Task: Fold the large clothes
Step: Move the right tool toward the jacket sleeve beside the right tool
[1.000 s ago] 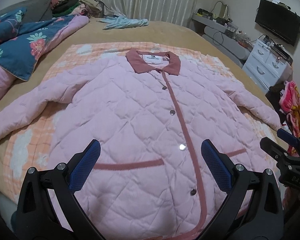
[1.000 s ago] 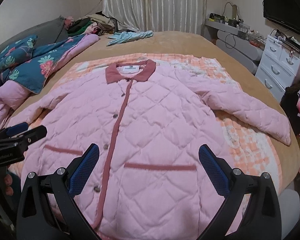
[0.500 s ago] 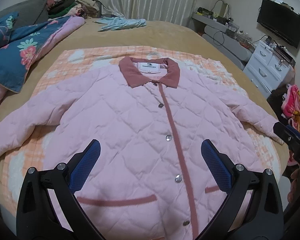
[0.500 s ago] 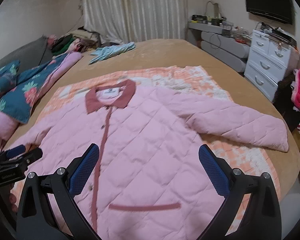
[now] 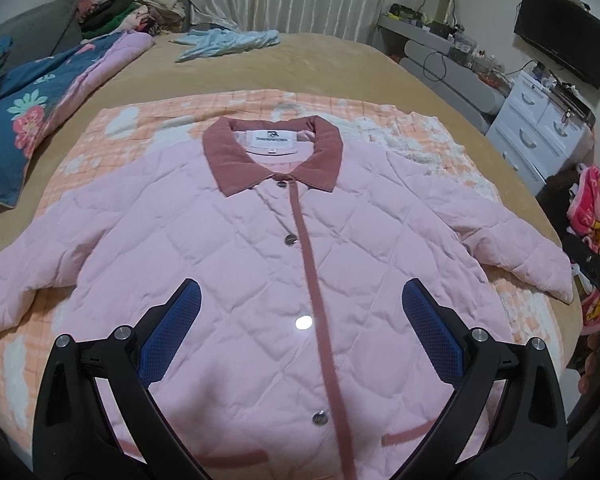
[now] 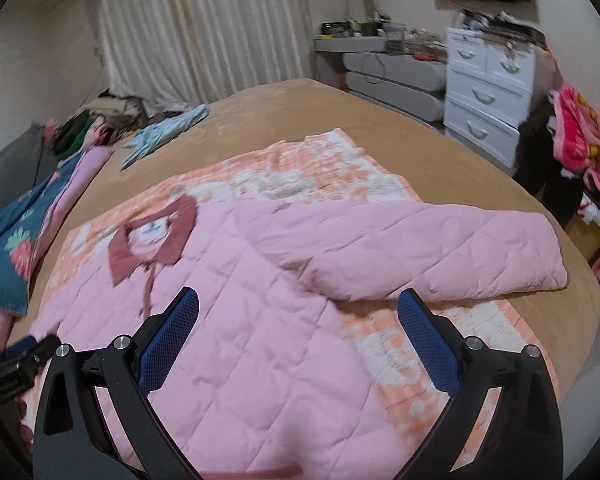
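Observation:
A pink quilted jacket [image 5: 260, 248] with a dusty-red collar [image 5: 272, 152] lies flat, front up and buttoned, on an orange-and-white checked blanket [image 5: 148, 120] on the bed. Both sleeves are spread out. My left gripper [image 5: 300, 312] is open and empty above the jacket's lower front, over the button placket. My right gripper [image 6: 298, 320] is open and empty above the jacket's right side, near the right sleeve [image 6: 440, 252]. The jacket also shows in the right wrist view [image 6: 260, 320]. The other gripper shows at the frame edge in each view.
The tan bed cover [image 5: 320, 64] extends beyond the blanket. A floral blue quilt [image 5: 28, 100] and piled clothes lie at the left. A light blue garment [image 5: 228, 40] lies at the far side. A white drawer unit [image 6: 488, 92] and bright fabric [image 6: 584, 152] stand right of the bed.
Both grippers moved forward over the jacket. The right wrist view has swung rightward toward the right sleeve. Both stay open; the jacket has not moved.

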